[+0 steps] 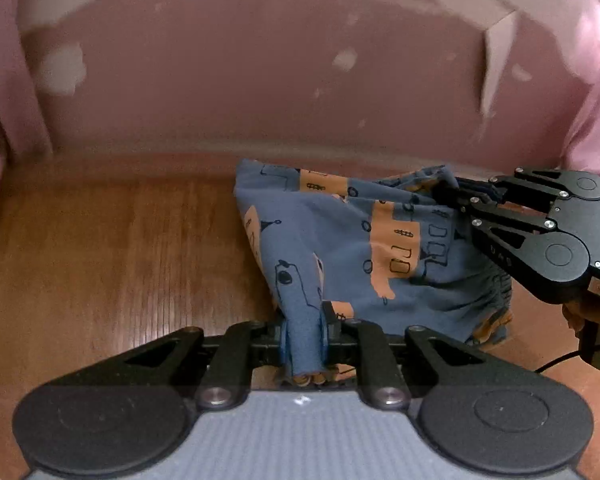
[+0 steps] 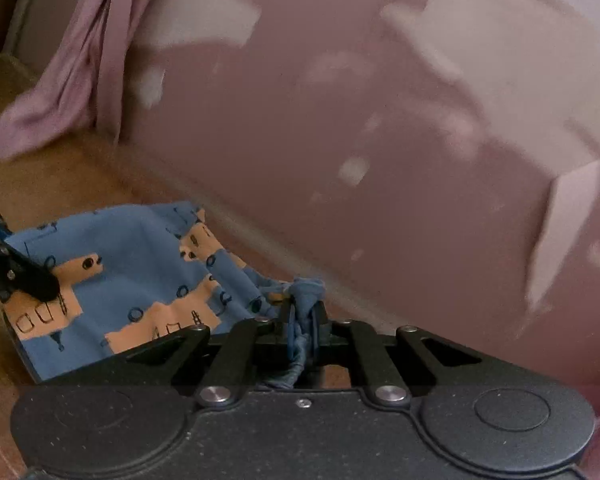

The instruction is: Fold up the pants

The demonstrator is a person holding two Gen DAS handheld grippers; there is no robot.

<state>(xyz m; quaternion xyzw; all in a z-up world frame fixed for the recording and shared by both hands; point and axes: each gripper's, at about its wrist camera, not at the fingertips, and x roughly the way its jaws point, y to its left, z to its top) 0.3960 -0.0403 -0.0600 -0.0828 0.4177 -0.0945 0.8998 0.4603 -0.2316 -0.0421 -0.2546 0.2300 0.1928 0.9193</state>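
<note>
The pants (image 1: 340, 240) are blue with orange patches and dark line drawings, lying bunched on a wooden table (image 1: 112, 248). My left gripper (image 1: 305, 334) is shut on a gathered fold of the blue cloth at the near edge. My right gripper (image 1: 450, 196) comes in from the right and is shut on the far right corner of the cloth. In the right wrist view the pants (image 2: 132, 280) spread to the left, with my right gripper (image 2: 302, 320) pinching a twisted bunch of fabric. The left gripper (image 2: 40, 288) shows at the left edge, over the cloth.
A pink wall (image 1: 260, 80) with pale patches rises just behind the table. Pink curtains (image 2: 76, 64) hang at the left, and pink fabric (image 1: 596, 128) also at the right. A hand and a cable (image 1: 560, 360) sit behind the right gripper. Bare wood lies left of the pants.
</note>
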